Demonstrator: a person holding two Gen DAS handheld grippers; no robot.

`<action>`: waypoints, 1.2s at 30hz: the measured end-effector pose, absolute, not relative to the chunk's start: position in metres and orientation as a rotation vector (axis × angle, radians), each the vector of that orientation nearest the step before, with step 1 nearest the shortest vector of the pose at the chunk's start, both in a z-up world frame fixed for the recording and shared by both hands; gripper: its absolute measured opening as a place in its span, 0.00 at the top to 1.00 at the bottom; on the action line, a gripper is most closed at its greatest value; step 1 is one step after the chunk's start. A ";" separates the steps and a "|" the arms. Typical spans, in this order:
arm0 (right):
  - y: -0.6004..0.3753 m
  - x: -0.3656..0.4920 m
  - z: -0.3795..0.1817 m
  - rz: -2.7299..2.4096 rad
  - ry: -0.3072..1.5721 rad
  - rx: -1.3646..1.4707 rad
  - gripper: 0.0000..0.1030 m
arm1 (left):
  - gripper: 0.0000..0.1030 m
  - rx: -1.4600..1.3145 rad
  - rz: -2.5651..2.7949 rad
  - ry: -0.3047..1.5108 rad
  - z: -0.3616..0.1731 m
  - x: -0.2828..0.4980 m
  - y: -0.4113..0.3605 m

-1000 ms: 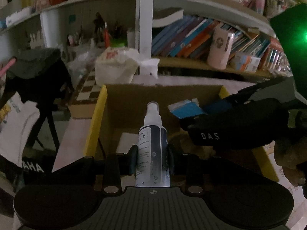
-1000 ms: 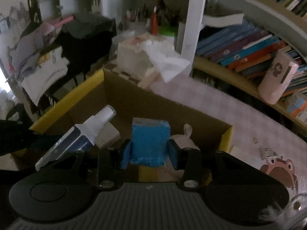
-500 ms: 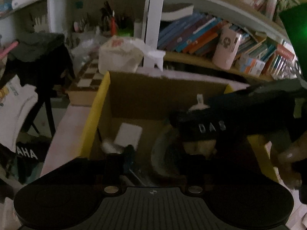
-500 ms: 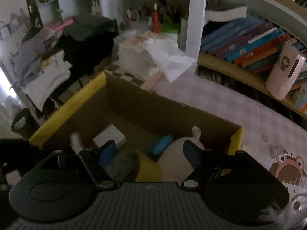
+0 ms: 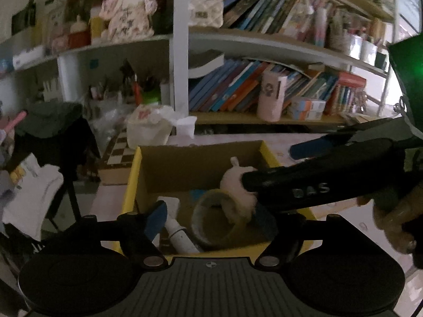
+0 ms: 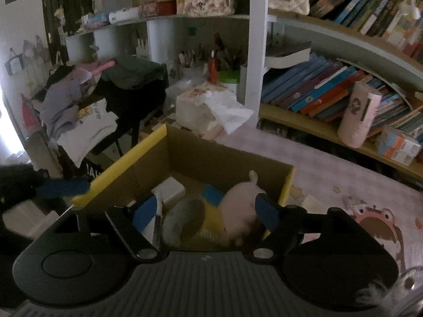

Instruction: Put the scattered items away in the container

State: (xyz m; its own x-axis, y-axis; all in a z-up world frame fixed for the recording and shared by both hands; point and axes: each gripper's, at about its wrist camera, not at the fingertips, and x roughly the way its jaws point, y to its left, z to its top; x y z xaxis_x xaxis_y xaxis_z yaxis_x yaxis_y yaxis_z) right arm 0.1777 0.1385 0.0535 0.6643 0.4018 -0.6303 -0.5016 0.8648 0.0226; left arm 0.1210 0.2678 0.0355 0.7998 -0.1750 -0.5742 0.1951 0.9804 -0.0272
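From the left wrist view, the left gripper (image 5: 211, 218) hangs over the near edge of the brown cardboard box with yellow flaps (image 5: 133, 174), its blue-padded jaws opening and nothing between them; the white spray bottle with the dark label (image 5: 179, 236) that it clamped a second ago now lies on the box floor beside a wide roll of clear tape (image 5: 216, 219) and a pale pink plush toy (image 5: 235, 182). The right gripper crosses the frame on the right as a dark bar. From the right wrist view, the right gripper (image 6: 206, 211) also has its jaws opening and empty; the small blue packet (image 6: 212, 194) it gripped a second ago rests inside the box, between a flat white block (image 6: 170, 189) and the plush toy. Both items are thus delivered, and both tools look free for whatever is left on the pink patterned tablecloth (image 6: 343, 174).
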 end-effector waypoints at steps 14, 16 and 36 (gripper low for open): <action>0.096 0.079 0.047 0.406 0.655 -0.110 0.19 | 0.21 0.061 -0.160 0.595 0.039 0.044 0.276; 0.093 0.067 0.043 0.393 0.672 -0.092 0.19 | 0.20 0.070 -0.167 0.608 0.036 0.035 0.273; 0.094 0.004 0.002 0.286 0.825 -0.099 0.14 | 0.17 0.132 -0.207 0.786 -0.009 -0.009 0.250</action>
